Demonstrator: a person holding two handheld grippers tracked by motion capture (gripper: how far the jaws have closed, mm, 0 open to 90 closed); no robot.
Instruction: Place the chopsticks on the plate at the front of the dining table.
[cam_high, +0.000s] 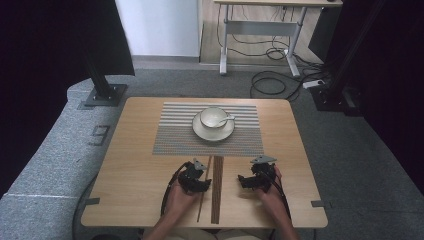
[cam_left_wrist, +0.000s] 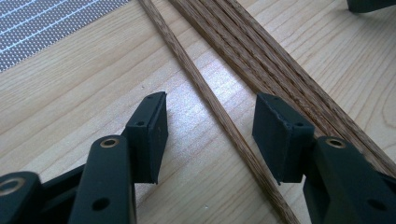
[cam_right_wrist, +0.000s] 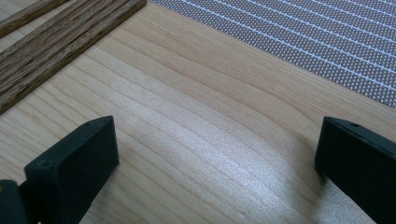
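Note:
A single thin wooden stick (cam_left_wrist: 219, 116) lies slanted on the table and runs between the jaws of my left gripper (cam_left_wrist: 210, 107). The jaws stand open on either side of it, and the pads do not touch it. Just right of that stick lies a flat bundle of several darker wooden sticks (cam_left_wrist: 261, 56). From the high view the lone stick (cam_high: 202, 192) and the bundle (cam_high: 217, 190) lie at the front centre, with my left gripper (cam_high: 204, 181) over them. My right gripper (cam_high: 243, 180) is right of the bundle, and in its own view my right gripper (cam_right_wrist: 219, 126) is wide open over bare wood.
A striped grey placemat (cam_high: 175, 135) covers the far middle of the table. On it stands a white saucer (cam_high: 200, 132) with a white cup (cam_high: 214, 117) and a spoon (cam_high: 227, 119). The table's front edge (cam_high: 200, 224) is close behind both hands.

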